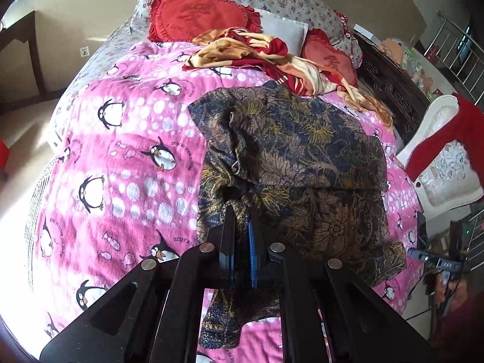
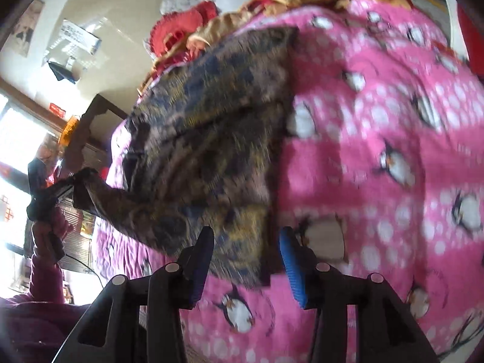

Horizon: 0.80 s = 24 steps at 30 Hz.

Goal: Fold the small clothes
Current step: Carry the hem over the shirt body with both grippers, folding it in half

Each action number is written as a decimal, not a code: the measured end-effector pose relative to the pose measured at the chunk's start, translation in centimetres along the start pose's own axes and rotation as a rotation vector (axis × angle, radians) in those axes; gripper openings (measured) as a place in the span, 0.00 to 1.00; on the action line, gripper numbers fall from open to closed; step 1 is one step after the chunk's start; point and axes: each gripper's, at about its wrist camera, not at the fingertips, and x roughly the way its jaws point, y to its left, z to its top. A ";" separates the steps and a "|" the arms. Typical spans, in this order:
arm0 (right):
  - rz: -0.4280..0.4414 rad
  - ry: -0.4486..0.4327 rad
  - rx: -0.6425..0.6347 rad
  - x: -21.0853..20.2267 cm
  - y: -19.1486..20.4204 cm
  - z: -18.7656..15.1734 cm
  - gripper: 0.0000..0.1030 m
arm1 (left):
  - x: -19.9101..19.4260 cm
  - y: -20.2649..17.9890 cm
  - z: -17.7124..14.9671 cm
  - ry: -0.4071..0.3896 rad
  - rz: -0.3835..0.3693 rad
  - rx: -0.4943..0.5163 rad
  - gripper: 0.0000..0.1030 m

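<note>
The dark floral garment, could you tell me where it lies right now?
In the left wrist view, the dark floral garment lies right of centre on the pink penguin blanket, its near edge pinched by the left gripper.

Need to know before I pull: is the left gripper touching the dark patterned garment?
Touching. The left wrist view shows the left gripper shut on a fold of the dark patterned garment, cloth pinched between its fingers.

Both wrist views look steeply down, close, sharing the patterned garment (image 1: 302, 157); right seems blurred.
</note>
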 end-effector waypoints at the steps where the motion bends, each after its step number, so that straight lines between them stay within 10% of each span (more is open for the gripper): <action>1: -0.001 0.009 0.005 0.3 -0.3 -0.5 0.42 | 0.0 0.1 -0.1 0.002 0.003 -0.001 0.05; 6: 0.068 0.037 0.001 1.8 -0.2 -0.7 0.32 | 0.0 -0.2 -0.5 0.004 0.017 0.005 0.05; 8: 0.044 0.060 -0.017 3.0 0.2 -0.8 0.09 | 0.2 -0.2 -0.7 0.011 0.024 0.008 0.05; 24: 0.077 -0.418 0.016 -2.7 1.8 13.1 0.08 | 3.6 0.1 8.5 -0.080 0.008 -0.065 0.06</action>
